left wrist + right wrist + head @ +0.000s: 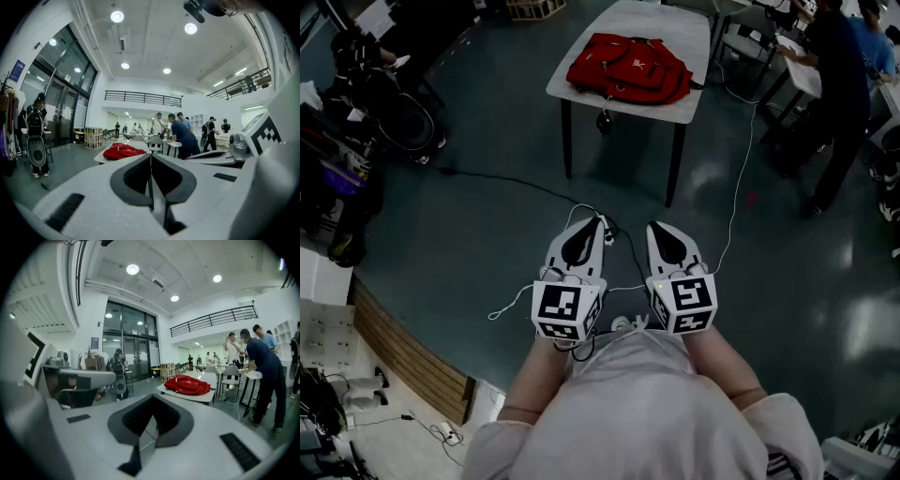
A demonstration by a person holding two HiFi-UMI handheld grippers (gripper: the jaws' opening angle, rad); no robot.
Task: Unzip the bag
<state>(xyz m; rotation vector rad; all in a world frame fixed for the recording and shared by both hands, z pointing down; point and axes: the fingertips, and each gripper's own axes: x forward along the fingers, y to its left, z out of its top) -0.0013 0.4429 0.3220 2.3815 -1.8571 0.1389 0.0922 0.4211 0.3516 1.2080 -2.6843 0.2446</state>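
A red backpack (628, 67) lies flat on a white table (694, 56) across the room, far ahead of me. It also shows in the left gripper view as a red backpack (123, 151) and in the right gripper view as a red backpack (190, 384). My left gripper (598, 221) and right gripper (656, 226) are held side by side close to my body, over the floor, well short of the table. In each gripper view the jaws of the left gripper (151, 158) and the right gripper (153, 408) are pressed together with nothing between them.
Dark floor lies between me and the table, crossed by a black cable (516, 184) and a white cable (741, 178). People (839, 89) stand at another table to the right. Bags and gear (389, 103) sit at the left, beside a wooden platform edge (403, 352).
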